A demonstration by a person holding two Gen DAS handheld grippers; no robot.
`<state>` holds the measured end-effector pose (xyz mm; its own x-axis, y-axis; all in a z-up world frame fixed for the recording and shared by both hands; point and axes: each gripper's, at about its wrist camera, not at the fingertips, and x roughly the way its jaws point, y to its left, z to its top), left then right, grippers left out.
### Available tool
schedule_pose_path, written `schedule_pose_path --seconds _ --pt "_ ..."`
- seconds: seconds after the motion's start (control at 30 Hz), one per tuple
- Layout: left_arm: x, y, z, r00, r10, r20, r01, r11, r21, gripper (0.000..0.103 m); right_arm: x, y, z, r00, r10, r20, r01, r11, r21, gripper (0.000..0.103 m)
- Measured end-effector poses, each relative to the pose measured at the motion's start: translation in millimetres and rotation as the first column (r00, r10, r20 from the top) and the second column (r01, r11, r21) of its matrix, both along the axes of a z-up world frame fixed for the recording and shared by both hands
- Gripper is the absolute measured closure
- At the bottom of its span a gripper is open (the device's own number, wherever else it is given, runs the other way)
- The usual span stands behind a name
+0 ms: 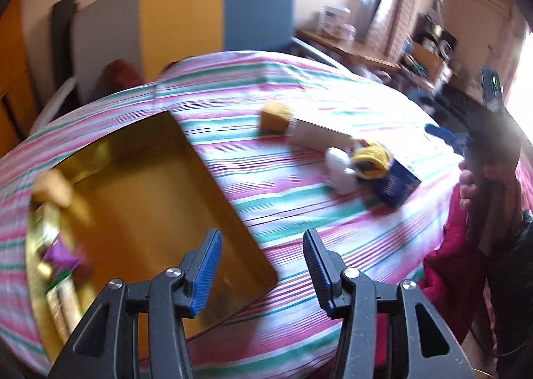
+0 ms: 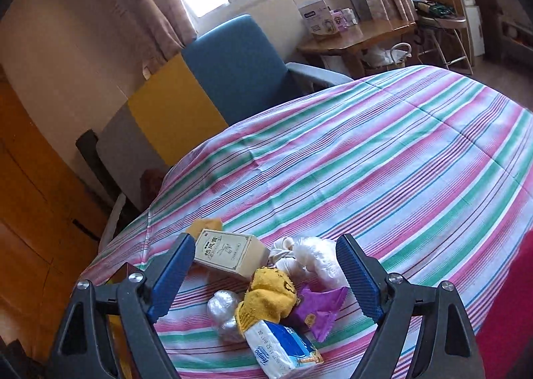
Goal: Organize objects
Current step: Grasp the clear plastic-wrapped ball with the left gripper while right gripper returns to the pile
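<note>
Both grippers, left (image 1: 263,274) and right (image 2: 263,280), gape empty. I'd pinch the soft, light, crumpled yellow knitted cloth (image 2: 268,297) at its top fold.

A striped pink, green and white cotton-like cloth (image 2: 383,152) covers the bed, matt and lightly creased. On it lies a shallow gold metal tin (image 1: 150,199), glossy and mirror-smooth inside. The beige printed cardboard box (image 2: 230,254) looks matt; the yellow terry towel (image 2: 268,295) is rough and nubby. A purple foil sachet (image 2: 319,307) shines, as do the crinkly clear plastic bag (image 2: 319,259) and the soft film-wrapped white-and-blue tissue pack (image 2: 283,347).
</note>
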<state>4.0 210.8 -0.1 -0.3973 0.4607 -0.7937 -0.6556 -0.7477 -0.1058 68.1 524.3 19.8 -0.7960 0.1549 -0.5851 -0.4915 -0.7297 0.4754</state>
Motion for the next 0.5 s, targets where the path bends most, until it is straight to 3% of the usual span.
schedule_pose_path --seconds 0.33,0.4,0.5 --pt "-2.3 88.8 -25.0 0.992 -0.11 0.055 0.109 0.994 0.015 0.056 14.1 5.5 -2.3 0.998 0.004 -0.056 -0.006 0.999 -0.045 0.013" --pt "-7.4 102.7 -31.8 0.992 -0.116 0.043 0.115 0.993 0.02 0.056 13.9 4.8 -2.2 0.998 0.011 -0.062 -0.014 0.999 -0.048 0.013" --pt "-22.4 121.4 -45.8 0.99 -0.102 0.097 0.099 0.994 0.039 0.056 12.7 2.1 -1.7 0.998 0.025 -0.065 -0.028 0.999 -0.042 0.012"
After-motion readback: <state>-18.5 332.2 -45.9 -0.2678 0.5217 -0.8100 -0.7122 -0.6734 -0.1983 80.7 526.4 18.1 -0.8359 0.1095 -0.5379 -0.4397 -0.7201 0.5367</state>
